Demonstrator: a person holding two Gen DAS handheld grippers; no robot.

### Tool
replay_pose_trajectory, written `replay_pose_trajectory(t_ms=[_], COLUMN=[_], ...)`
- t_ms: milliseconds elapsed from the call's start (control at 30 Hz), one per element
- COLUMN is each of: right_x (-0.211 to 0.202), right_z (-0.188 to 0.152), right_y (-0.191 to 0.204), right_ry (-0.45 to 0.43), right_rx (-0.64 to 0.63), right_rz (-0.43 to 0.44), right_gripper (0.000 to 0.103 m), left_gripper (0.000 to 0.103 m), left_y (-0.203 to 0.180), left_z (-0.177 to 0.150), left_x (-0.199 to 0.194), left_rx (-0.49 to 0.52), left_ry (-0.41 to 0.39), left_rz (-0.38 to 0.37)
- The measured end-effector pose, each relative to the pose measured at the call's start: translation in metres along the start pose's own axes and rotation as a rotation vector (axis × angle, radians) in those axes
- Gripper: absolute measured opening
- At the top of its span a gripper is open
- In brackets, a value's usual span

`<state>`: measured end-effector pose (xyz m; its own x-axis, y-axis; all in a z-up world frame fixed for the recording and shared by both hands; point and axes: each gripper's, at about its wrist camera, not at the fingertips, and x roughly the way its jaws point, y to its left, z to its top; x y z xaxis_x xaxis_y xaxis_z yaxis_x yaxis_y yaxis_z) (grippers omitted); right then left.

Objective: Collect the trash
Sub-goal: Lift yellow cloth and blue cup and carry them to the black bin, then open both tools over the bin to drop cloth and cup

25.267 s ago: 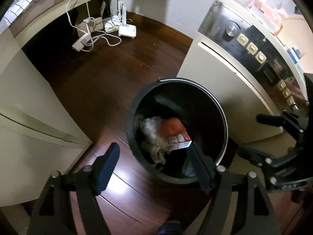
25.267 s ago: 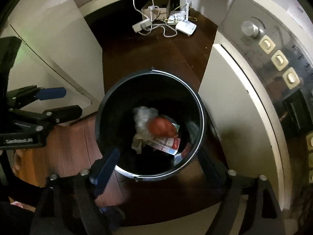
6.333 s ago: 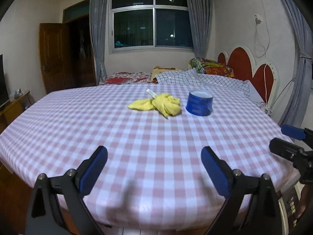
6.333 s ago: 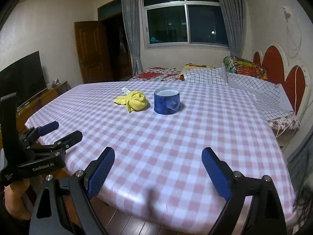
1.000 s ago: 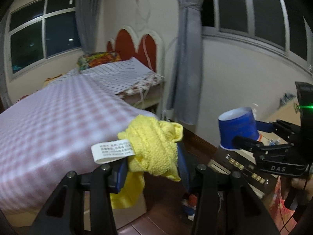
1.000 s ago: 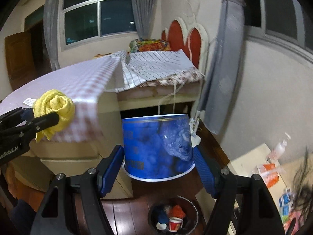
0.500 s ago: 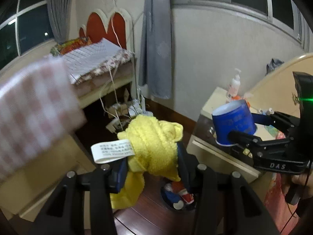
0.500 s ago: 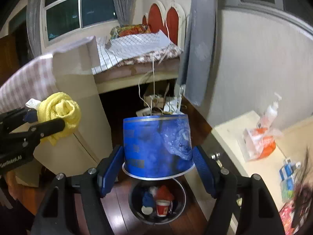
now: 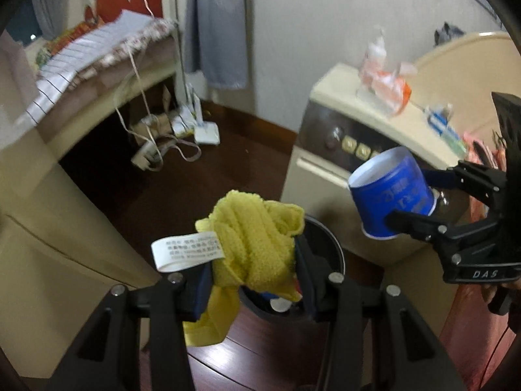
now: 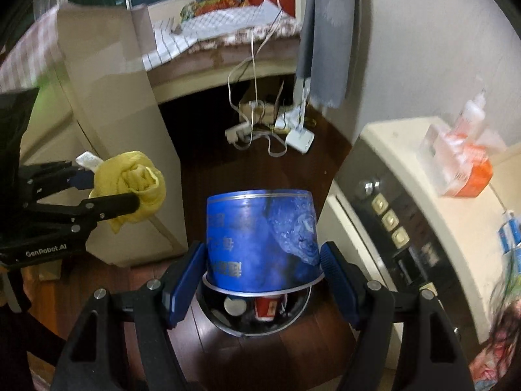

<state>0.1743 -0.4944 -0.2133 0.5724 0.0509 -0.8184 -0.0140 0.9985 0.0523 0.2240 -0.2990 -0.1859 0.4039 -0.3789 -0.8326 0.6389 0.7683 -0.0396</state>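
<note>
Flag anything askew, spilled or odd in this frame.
Nothing spilled. The blue cup sits upside down in the right gripper, its rim toward the bin. The yellow cloth in the left gripper has a white tag sticking out.

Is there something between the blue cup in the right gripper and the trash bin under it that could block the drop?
Nothing visible does. The blue cup hangs in the right gripper over the open trash bin, which already holds some trash.

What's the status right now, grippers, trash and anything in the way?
Left gripper shut on yellow cloth. Right gripper shut on blue cup. Both above the trash bin, already part filled. Nothing blocking the bin mouth.
</note>
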Motion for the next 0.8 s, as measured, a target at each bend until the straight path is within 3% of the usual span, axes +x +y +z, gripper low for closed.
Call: replay_pose_trajectory(t_ms=[300, 333, 367, 400, 433, 467, 533, 800], right_x=[0.078, 0.090, 0.100, 0.112, 0.127, 0.134, 0.142, 0.141], right_z=[-0.028, -0.031, -0.035, -0.040, -0.049, -0.054, -0.062, -0.069], right_y=[-0.008, -0.006, -0.002, 0.001, 0.003, 0.003, 0.002, -0.022], right_ry=[0.139, 0.170, 0.192, 0.206, 0.237, 0.254, 0.270, 0.261], right_rx=[-0.070, -0.094, -0.126, -0.162, -0.196, -0.213, -0.219, 0.035], right_rz=[0.066, 0.095, 0.104, 0.078, 0.032, 0.034, 0.039, -0.001], right_gripper=[0.074, 0.074, 0.074, 0.076, 0.088, 0.098, 0.099, 0.103], left_gripper=[0.048, 0.052, 0.066, 0.076, 0.090, 0.093, 0.093, 0.099], left_y=[-0.006, -0.008, -0.009, -0.008, -0.003, 0.003, 0.017, 0.028], left_z=[-0.017, -0.019, -0.022, -0.024, -0.027, -0.029, -0.035, -0.053], left_x=[0.071, 0.083, 0.090, 0.098, 0.104, 0.108, 0.110, 0.084], left_rx=[0.009, 0.008, 0.006, 0.001, -0.024, -0.053, -0.106, -0.107], left_ry=[0.162, 0.196, 0.208, 0.219, 0.226, 0.240, 0.269, 0.206], left_rz=[-0.087, -0.127, -0.147, -0.129, -0.083, -0.070, -0.022, 0.076])
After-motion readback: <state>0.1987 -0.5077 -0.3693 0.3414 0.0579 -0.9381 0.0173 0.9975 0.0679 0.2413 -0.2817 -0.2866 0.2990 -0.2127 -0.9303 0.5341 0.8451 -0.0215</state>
